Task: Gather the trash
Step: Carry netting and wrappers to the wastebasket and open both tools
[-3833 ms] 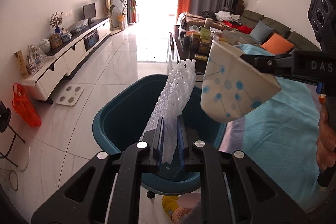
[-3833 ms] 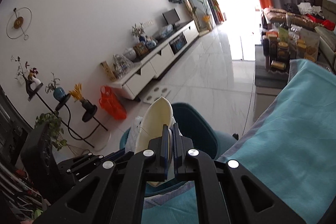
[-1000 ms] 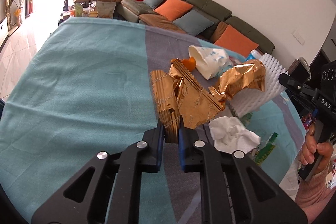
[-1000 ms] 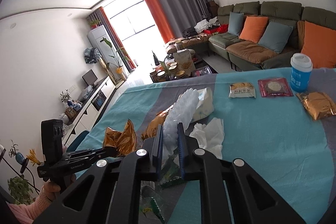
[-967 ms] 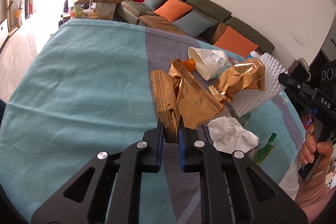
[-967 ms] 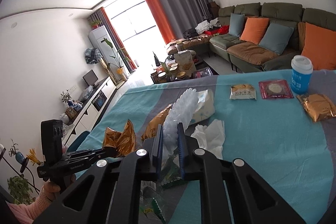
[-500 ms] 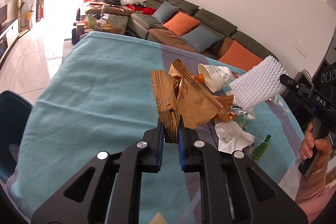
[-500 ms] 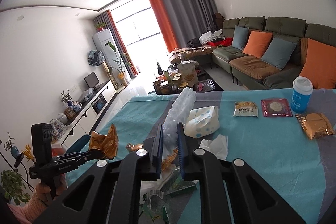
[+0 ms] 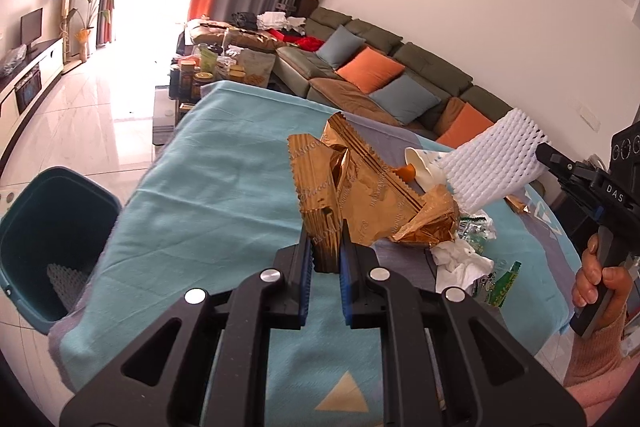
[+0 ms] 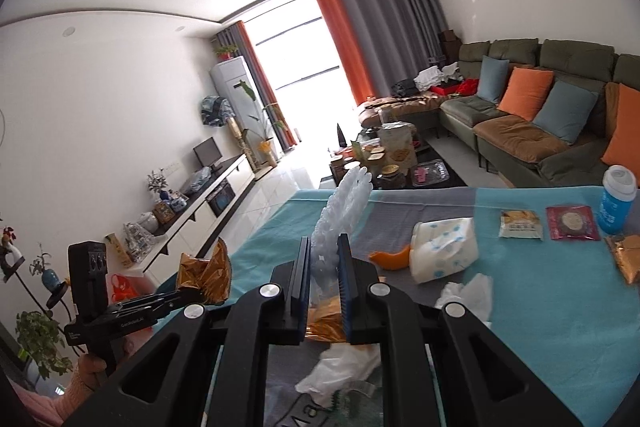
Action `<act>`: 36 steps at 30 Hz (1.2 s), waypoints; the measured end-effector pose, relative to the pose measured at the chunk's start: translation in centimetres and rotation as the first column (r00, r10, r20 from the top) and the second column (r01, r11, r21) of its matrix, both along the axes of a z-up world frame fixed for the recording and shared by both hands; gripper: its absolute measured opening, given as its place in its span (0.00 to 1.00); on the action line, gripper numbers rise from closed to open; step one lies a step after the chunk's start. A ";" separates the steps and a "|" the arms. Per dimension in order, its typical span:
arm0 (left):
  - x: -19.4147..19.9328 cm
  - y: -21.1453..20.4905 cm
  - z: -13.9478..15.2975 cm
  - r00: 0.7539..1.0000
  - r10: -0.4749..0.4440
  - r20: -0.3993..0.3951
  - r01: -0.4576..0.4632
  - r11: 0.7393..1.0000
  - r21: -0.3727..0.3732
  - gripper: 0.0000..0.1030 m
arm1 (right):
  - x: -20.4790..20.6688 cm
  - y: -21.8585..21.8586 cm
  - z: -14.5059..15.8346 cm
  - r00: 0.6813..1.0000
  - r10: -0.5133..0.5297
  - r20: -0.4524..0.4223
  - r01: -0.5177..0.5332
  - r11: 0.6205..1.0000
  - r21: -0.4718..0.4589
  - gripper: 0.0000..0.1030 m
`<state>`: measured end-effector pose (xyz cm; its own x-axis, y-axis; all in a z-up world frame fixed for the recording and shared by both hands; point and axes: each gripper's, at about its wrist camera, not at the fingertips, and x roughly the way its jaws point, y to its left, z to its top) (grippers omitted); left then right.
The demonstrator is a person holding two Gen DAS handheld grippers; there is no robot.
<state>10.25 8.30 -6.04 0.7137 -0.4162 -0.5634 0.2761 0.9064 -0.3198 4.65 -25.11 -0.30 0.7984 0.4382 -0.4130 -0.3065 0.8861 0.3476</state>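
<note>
My left gripper (image 9: 325, 251) is shut on a crumpled gold foil wrapper (image 9: 352, 187) and holds it above the teal tablecloth (image 9: 208, 195). My right gripper (image 10: 324, 259) is shut on a white foam net sleeve (image 10: 344, 207), also seen in the left wrist view (image 9: 496, 163), raised over the table. A dark teal bin (image 9: 44, 239) stands on the floor at the table's left end, with a foam net inside. On the table lie a paper cup (image 10: 444, 251), an orange peel (image 10: 390, 259), a white tissue (image 9: 460, 259), a second gold wrapper (image 9: 432, 223) and green wrappers (image 9: 500, 283).
Snack packets (image 10: 520, 223), a red packet (image 10: 572, 223), a blue cup (image 10: 616, 203) and a gold packet (image 10: 628, 259) lie at the table's far right. A sofa (image 10: 540, 123) and a cluttered coffee table (image 10: 392, 163) stand beyond. A TV cabinet (image 10: 200, 211) lines the left wall.
Both grippers have risen with their loads and turned left, toward the bin end of the table. The bin has come into the left wrist view. The foam net is higher above the trash pile.
</note>
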 end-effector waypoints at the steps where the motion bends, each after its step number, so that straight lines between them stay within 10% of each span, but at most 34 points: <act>1: -0.1 0.1 0.0 1.000 0.006 0.002 -0.006 1.000 0.001 0.12 | 0.2 0.5 -0.1 1.000 0.015 -0.001 -0.015 1.000 0.003 0.11; 19: -3.0 7.6 0.9 0.979 0.204 0.031 -0.205 0.978 0.048 0.12 | 4.4 11.8 -1.9 0.961 0.267 -0.065 -0.263 0.963 0.064 0.11; 36: -4.2 17.9 -0.2 0.898 0.439 0.006 -0.437 0.894 0.101 0.12 | 9.2 23.0 -2.4 0.900 0.425 -0.094 -0.420 0.905 0.070 0.11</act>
